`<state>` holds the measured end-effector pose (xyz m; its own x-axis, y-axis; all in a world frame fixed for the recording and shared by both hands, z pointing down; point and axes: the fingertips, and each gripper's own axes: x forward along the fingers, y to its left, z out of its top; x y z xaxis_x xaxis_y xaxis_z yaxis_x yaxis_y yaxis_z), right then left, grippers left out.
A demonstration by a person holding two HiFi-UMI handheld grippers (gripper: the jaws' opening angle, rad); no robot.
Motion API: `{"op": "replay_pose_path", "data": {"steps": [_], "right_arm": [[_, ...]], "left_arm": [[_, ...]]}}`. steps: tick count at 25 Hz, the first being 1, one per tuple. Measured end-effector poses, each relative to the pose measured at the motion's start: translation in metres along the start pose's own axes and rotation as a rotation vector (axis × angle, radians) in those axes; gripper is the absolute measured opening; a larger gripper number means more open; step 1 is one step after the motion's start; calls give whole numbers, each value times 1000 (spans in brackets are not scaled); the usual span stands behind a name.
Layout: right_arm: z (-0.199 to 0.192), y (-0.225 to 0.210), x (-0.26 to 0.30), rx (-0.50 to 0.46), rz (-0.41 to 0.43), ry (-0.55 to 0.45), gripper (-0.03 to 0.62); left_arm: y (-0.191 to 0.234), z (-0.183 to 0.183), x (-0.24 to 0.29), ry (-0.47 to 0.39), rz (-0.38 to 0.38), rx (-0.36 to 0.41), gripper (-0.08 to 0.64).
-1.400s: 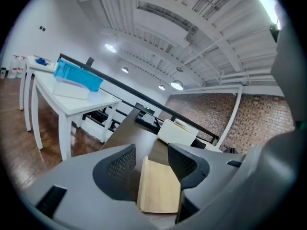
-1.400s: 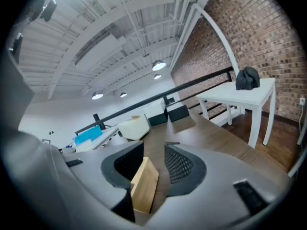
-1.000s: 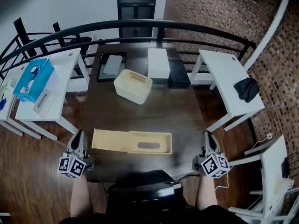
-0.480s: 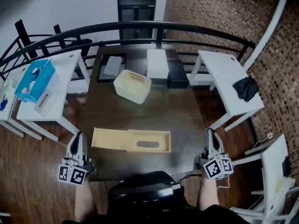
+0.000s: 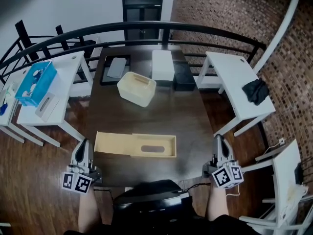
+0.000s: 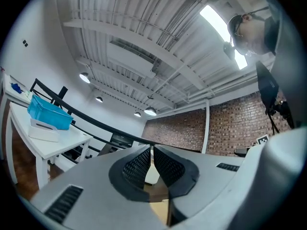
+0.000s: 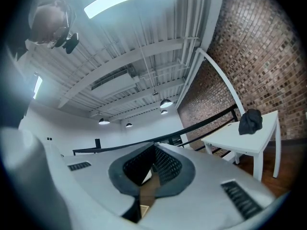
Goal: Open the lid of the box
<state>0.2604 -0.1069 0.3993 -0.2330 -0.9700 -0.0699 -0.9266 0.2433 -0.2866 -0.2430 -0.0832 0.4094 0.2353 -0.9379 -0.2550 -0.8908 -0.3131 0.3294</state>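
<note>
Left claw (image 5: 84,143), right claw (image 5: 218,138): newly closed.

The dark bulk at my chest (image 5: 146,199) hides the table's (image 5: 190,126) near edge. What's in the blue bin (image 5: 33,82) is too small to tell.

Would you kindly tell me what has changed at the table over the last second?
The left hand-held gripper and the right hand-held gripper both drew back slightly from the long wooden box and closed their jaws on nothing. The box and its slotted lid stayed put, untouched.
</note>
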Motion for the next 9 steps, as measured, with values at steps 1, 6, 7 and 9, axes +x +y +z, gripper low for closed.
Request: {"op": "replay_pose_path", "data": {"steps": [1, 6, 7, 9], "right_arm": [[0, 0, -1, 2, -1, 1, 2], [-6, -2, -5, 17, -12, 19, 2], [-8, -2, -5, 18, -12, 22, 2], [-11, -3, -6, 20, -13, 26, 2]], "left_arm": [[-1, 0, 0, -2, -6, -8, 15], [-5, -3, -1, -1, -21, -27, 15], [-5, -4, -1, 2, -20, -28, 15], [-5, -6, -1, 8, -17, -29, 15]]}}
